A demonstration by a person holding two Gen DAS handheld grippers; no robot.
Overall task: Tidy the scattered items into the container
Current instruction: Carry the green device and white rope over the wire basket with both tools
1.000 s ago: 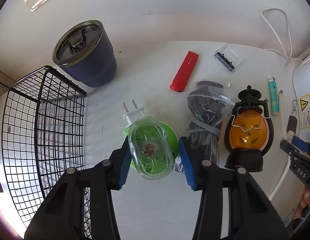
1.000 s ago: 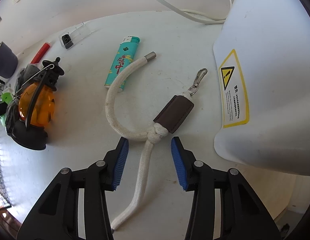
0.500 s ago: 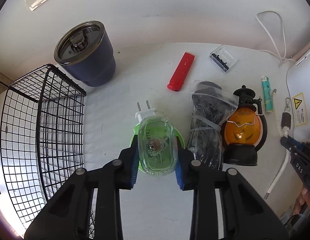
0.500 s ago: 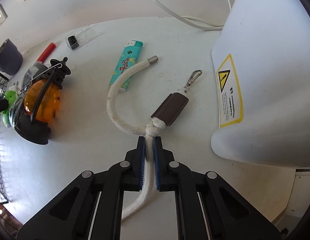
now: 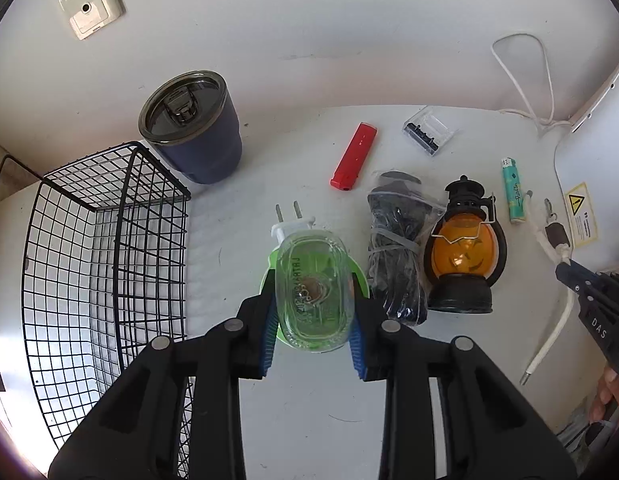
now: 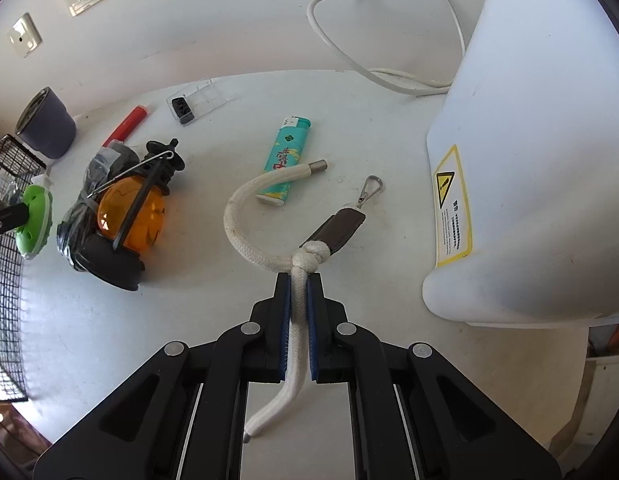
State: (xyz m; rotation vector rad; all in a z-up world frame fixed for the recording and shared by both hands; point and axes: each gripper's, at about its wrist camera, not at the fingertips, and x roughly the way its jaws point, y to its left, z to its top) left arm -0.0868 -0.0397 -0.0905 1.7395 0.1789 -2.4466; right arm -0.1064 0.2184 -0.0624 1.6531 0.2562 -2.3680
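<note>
L gripper (image 5: 312, 320) pinches green plug-in (image 5: 311, 296), R gripper (image 6: 297, 300) clamps rope (image 6: 295, 320) below knot: 2 grabs prob ready for wire basket (image 5: 101, 216).

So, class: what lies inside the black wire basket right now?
Through the wire basket only the pale surface beneath shows; no item lies in the visible part. Its near corner is hidden behind the left gripper, which is shut on the green plug-in device.

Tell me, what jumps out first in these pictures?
Probably the orange pumpkin lantern, standing mid-table beside a bagged black bundle. Next, the left gripper is clamped on a green plug-in device near the black wire basket. The right gripper pinches a white rope just below its knot.
</note>
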